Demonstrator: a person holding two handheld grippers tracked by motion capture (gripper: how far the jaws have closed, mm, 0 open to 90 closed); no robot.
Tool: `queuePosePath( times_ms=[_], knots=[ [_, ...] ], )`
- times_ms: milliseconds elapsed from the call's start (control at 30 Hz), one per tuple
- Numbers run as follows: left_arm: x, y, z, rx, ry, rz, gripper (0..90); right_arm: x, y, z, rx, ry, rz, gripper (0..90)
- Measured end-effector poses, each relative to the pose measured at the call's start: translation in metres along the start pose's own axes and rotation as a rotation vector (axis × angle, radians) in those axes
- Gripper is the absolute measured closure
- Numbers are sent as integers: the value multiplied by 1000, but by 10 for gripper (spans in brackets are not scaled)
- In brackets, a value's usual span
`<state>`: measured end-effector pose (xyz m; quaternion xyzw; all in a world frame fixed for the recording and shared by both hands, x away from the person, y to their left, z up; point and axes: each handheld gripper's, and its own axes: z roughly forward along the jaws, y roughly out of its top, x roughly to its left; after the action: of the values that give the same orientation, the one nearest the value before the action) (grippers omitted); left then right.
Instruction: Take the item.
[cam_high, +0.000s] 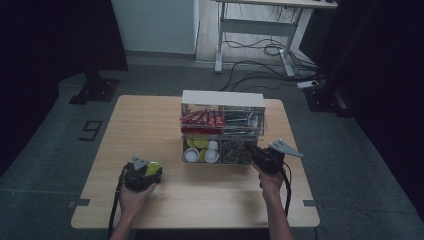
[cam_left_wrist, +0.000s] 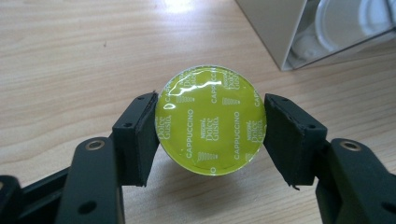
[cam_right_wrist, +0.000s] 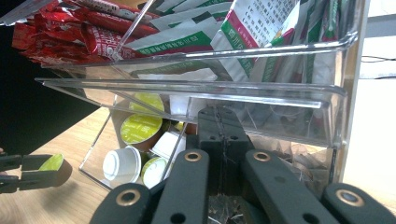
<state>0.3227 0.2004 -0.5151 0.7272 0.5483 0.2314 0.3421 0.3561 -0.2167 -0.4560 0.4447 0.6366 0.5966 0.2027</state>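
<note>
Wooden table (cam_high: 150, 125) first: your clear plastic organiser (cam_high: 222, 127) stands toward its far edge, near the middle, with red sachets and green-and-white packets in the upper tier and coffee capsules in the lower left compartment. One green capsule (cam_left_wrist: 212, 119) is already out of it, so the picking looks done; what seems left is to carry that capsule wherever it belongs and set it down.

Your left gripper (cam_high: 145, 172) sits low over the table toward the near left corner, forearm coming straight in from the near edge. Its jaws are clamped on the capsule's two sides, foil lid facing the camera.

Your right gripper (cam_right_wrist: 219, 140) is pressed up against the organiser's front right, wrist raised. Its jaws are drawn together with nothing visible between them; I judge it is steadying the organiser.
</note>
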Motion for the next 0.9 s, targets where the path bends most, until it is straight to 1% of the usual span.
queuePosePath(
  times_ms=[167,200,233,267,300,333,500,533,567,600,633,667,733,767,900],
  knots=[
    [0,0,3,12,-4,1,383,0,0,0,0,-1,2,895],
    [1,2,3,17,-9,-13,383,0,0,0,-4,6,12,894],
    [1,2,3,17,-9,-13,382,0,0,0,-4,6,12,894],
    [-1,1,5,21,-6,-2,382,-1,-1,0,-2,9,15,895],
    [-1,1,5,21,-6,-2,382,-2,-1,0,-2,6,12,894],
    [-3,-1,6,26,0,10,381,-2,-1,0,-1,5,12,894],
    [-1,-1,9,37,-18,0,365,-3,-1,-2,-5,1,14,895],
    [-3,-1,8,34,-15,16,353,-3,-1,-1,-5,1,16,895],
    [-3,-1,8,34,-15,16,338,-3,-1,-1,-5,1,16,895],
    [-3,-1,8,30,-12,20,338,-4,-2,-1,-3,-2,15,894],
    [-1,0,4,18,-15,16,310,-4,-2,-1,-1,-4,12,894],
    [-1,0,1,3,-14,4,297,-4,-2,-1,0,-5,12,894],
    [1,0,-7,-22,-18,-4,283,-3,-2,-1,0,-8,10,894],
    [1,0,-7,-22,-18,-4,279,-3,-2,-1,0,-8,10,894],
    [2,-2,-21,-67,-47,-24,274,-3,-3,0,5,-10,7,894]
  ],
)
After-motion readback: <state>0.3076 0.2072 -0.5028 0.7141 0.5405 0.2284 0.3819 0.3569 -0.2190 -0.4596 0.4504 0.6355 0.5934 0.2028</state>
